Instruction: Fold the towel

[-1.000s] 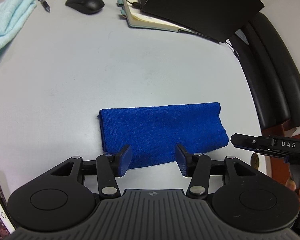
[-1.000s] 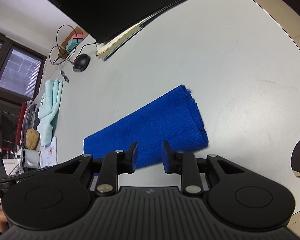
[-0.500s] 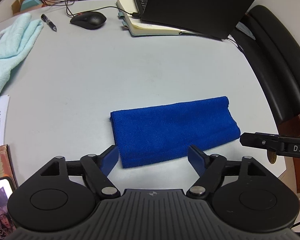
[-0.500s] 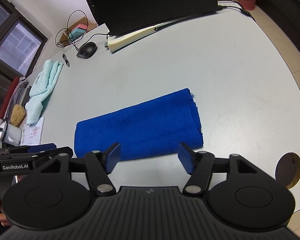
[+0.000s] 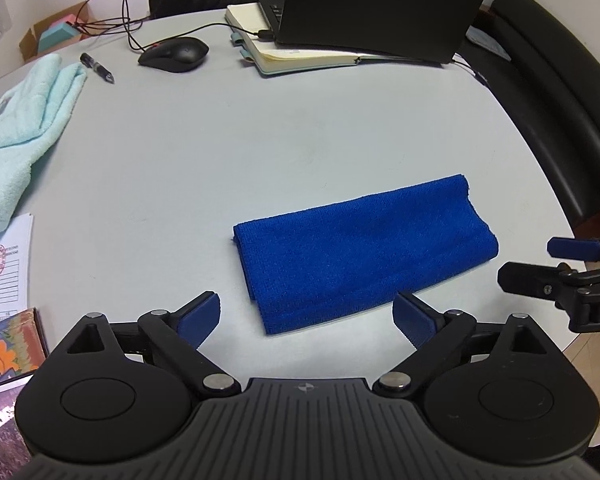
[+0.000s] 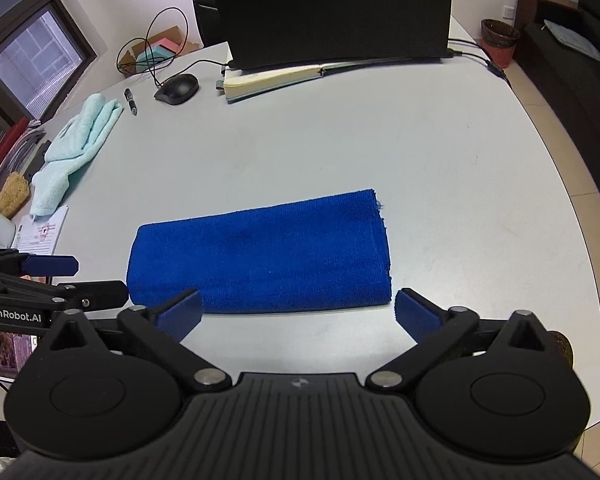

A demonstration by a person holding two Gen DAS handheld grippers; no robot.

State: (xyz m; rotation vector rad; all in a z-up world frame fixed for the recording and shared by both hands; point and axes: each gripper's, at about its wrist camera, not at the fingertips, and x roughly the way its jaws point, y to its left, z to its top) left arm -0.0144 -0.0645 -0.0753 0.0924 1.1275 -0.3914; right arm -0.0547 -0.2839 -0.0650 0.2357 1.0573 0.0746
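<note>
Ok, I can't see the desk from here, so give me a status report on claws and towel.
Left claw and right claw: jaws opening, nothing between them. Blue towel folded flat on table, untouched. Nothing in the way.

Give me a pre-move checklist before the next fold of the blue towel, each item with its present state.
1. Blue towel lies flat, folded into a long strip: ok.
2. Left claw jaws opening, nothing between them: ok.
3. Right claw jaws opening, nothing held: ok.
4. Table around the strip bare enough for another fold: ok.
5. Light towel, pen and mouse lie well away from the strip: ok.
6. Layer edges line up at the strip's right end: cannot tell.
</note>
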